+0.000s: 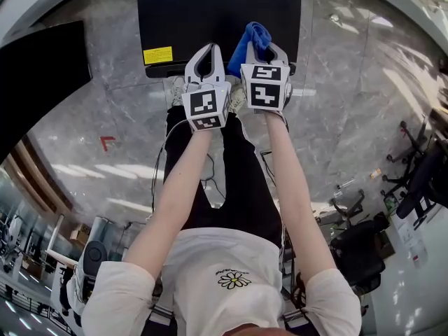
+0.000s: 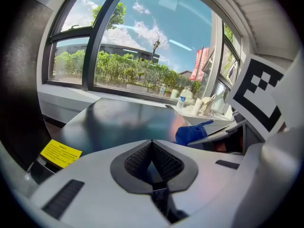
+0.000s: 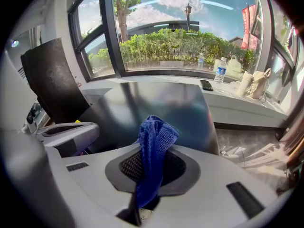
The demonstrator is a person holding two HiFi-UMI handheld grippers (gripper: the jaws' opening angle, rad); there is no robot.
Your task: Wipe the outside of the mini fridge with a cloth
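Blue knitted cloth (image 3: 153,146): 1, bunched into an upright fold and clamped in the right gripper (image 3: 154,167). Its top rises past the jaw tips, over the near edge of the fridge top. No view shows whether it touches the top.
White plastic right gripper: black ribbed pads (image 3: 176,167) closed on the cloth.
White plastic left gripper (image 2: 153,148): same build, pads pressed together and holding nothing. It sits just beside the right gripper, at the fridge's front edge.
Black glossy mini fridge (image 1: 217,12): 1, box-shaped, with a smooth top that mirrors the sky. It stands on the grey marbled floor (image 1: 350,82) ahead of the person.
Yellow rectangular sticker (image 1: 157,54): 1, at the fridge's near left corner.
Head view only: 2 bare forearms, 2 black-and-white marker cubes (image 1: 206,107), 1 red floor mark (image 1: 106,143).
Gripper views only: tall windows (image 3: 185,27) onto a green hedge, and a sill with 1 clear water bottle (image 3: 219,70).
Right gripper view only: 1 dark phone (image 3: 206,85) on that sill.
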